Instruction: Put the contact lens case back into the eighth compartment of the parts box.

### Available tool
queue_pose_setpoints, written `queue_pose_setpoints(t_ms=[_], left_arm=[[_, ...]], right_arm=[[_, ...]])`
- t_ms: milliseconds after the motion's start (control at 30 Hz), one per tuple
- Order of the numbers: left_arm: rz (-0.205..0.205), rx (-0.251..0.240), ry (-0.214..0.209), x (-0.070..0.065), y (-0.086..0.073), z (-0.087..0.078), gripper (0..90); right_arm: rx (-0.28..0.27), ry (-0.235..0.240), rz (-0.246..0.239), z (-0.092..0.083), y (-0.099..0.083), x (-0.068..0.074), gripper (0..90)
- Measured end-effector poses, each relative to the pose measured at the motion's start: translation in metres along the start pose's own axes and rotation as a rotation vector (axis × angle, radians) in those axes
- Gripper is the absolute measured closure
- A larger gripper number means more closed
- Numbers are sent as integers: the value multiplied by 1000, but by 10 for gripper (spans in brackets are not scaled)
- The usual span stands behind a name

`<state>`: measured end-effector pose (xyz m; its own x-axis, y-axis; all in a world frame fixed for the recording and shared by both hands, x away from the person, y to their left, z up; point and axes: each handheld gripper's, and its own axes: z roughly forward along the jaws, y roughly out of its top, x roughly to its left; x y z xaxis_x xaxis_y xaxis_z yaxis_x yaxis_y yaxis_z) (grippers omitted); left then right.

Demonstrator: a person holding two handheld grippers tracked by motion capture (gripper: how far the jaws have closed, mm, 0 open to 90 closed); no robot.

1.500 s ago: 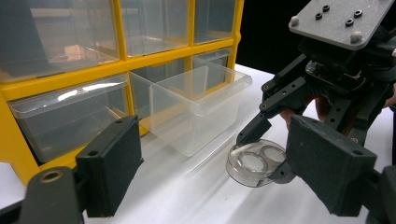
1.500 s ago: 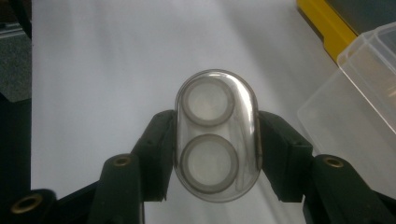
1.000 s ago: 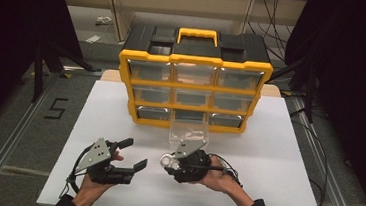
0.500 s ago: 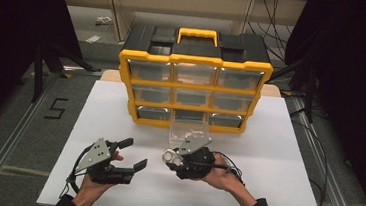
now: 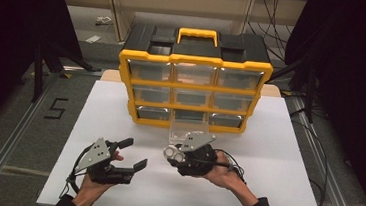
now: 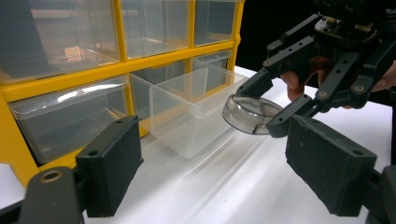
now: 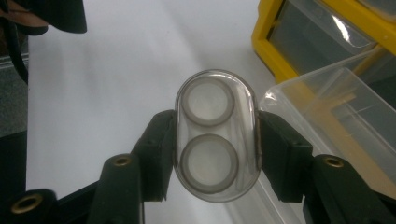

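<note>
We hold left gripper (image 5: 131, 154) near left over white table (image 5: 286, 157), jaws apart, nothing between. Right gripper (image 7: 215, 151) clamps clear oval case (image 7: 216, 135) by its sides, above table, just near pulled-out clear drawer (image 6: 191, 105). Far: yellow organizer (image 5: 192, 89). We judge step as carrying case to drawer; next move calls for lifting over drawer rim, then releasing inside.

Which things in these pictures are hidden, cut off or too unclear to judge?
- Contents of the yellow-framed drawer cabinet: in the high view the clear drawer fronts glare.
- Inside of the pulled-out clear plastic drawer: its far end is cut off in the right gripper view.
- Clear oval two-ring piece in the right gripper: what it is stays unclear; too small in the high view.
</note>
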<state>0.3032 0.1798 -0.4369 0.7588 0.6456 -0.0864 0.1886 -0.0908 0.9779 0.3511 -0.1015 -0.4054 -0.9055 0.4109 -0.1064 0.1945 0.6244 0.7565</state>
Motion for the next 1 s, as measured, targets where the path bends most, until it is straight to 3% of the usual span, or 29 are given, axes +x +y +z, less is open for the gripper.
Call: queue_pose_setpoints(t_ms=[533, 1000], left_arm=[[1, 0, 2, 0, 0, 0, 183], [4, -3, 2, 0, 0, 0, 183]], right_arm=[[-51, -58, 31, -14, 3, -13, 497], [-87, -131, 89, -21, -1, -29, 497]])
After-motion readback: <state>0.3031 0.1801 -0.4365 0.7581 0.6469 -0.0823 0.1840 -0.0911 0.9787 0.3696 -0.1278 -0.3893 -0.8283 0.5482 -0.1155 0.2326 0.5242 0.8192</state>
